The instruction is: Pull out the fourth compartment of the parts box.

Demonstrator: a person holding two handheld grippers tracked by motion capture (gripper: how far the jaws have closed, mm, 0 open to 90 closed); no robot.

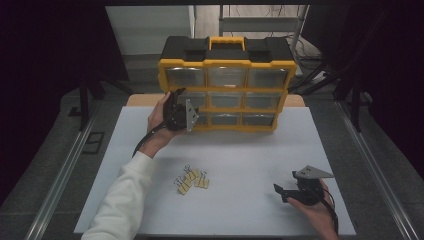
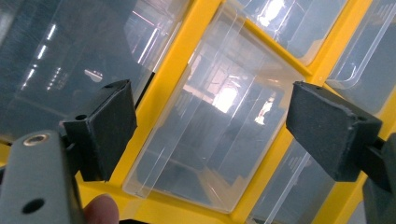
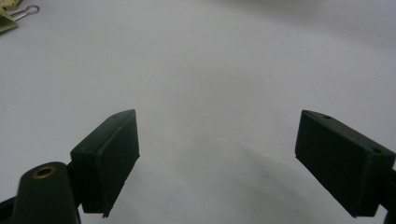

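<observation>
A yellow and black organizer [image 1: 226, 64] with clear drawers stands upright at the far side of the white board [image 1: 250, 150]. My left gripper [image 1: 173, 101] is up against its left column, at the middle row. In the left gripper view the gripper [image 2: 210, 126] is open, its jaws set on either side of one clear drawer front [image 2: 219, 149] without pressing on it. A fingertip of the hand shows at the bottom edge. Near the front right, my right gripper [image 1: 286, 184] rests low over the bare board, open with nothing between its jaws [image 3: 217, 154].
Several yellow binder clips [image 1: 191, 180] lie in a cluster on the board left of centre, between the two hands; one clip [image 3: 14, 16] shows at the top left of the right gripper view. Metal rails run along both sides of the table.
</observation>
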